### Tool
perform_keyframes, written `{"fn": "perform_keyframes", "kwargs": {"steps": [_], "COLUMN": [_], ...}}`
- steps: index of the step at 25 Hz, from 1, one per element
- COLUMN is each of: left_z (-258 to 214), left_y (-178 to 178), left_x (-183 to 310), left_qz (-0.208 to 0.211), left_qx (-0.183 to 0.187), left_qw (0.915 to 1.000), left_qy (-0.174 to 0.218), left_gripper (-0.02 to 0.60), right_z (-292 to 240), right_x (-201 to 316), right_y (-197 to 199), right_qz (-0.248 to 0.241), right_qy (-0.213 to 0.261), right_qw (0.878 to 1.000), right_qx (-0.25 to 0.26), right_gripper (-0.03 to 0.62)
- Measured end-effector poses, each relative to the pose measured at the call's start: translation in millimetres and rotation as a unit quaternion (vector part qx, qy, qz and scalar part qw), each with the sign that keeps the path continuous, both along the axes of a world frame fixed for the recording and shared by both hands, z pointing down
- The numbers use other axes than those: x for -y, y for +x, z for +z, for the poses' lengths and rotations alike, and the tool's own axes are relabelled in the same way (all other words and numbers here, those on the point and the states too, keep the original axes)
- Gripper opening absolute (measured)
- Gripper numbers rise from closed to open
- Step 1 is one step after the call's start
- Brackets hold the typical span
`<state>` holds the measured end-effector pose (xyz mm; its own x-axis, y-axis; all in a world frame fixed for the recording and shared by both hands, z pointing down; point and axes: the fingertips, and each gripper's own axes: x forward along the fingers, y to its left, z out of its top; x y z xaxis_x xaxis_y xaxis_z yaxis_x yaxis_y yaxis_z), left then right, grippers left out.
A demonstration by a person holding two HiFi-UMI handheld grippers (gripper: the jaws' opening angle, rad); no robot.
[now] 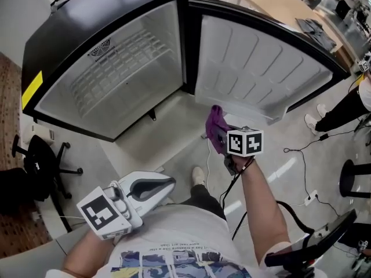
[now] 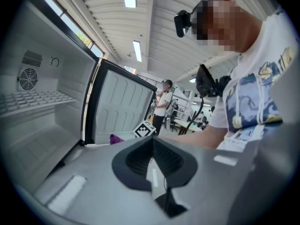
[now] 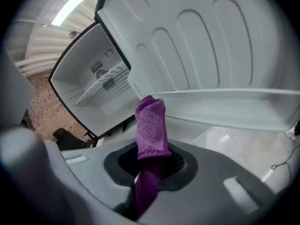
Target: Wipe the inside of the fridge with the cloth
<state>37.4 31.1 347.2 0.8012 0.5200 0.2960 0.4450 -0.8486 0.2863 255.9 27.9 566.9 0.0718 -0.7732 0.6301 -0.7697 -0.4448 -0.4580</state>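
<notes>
Right tongs (image 3: pixel 149 170) pinch purple terry cloth (image 3: pixel 151 125); it may snag on the black fridge (image 1: pixel 168 33) and its white wire shelf (image 1: pixel 116 68). Left tongs (image 2: pixel 153 159) pressed together, empty.

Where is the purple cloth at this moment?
In the head view, right of centre, the purple cloth is pinched in the right claw, in front of the open fridge door.

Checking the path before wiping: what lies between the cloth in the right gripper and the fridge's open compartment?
Only bare floor, by the head view; the cloth in the right gripper is short of the fridge, beside its open door.
</notes>
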Motion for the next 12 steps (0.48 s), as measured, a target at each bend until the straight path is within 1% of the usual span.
{"fn": "perform_keyframes", "kwargs": {"steps": [4, 7, 9, 12], "left_z": [0, -1, 1, -1], "left_y": [-1, 3, 6, 11], "left_x": [7, 11, 12, 10], "left_qz": [-0.02, -0.029, -0.034, -0.04], "left_qx": [0.006, 0.007, 0.009, 0.014], "left_qw": [0.9998, 0.9996, 0.9994, 0.999], "left_qy": [-0.003, -0.004, -0.006, -0.014], "left_gripper": [0.005, 0.005, 0.005, 0.005], "right_z": [12, 9, 4, -3], "right_x": [21, 38, 51, 71], "right_y": [3, 8, 11, 13], "right_qz": [0.006, 0.008, 0.015, 0.03], "right_qy": [0.014, 0.041, 0.069, 0.114], "right_qw": [0.998, 0.994, 0.989, 0.976], "right_qx": [0.062, 0.096, 0.127, 0.184], "right_gripper": [0.055, 0.055, 0.055, 0.055]}}
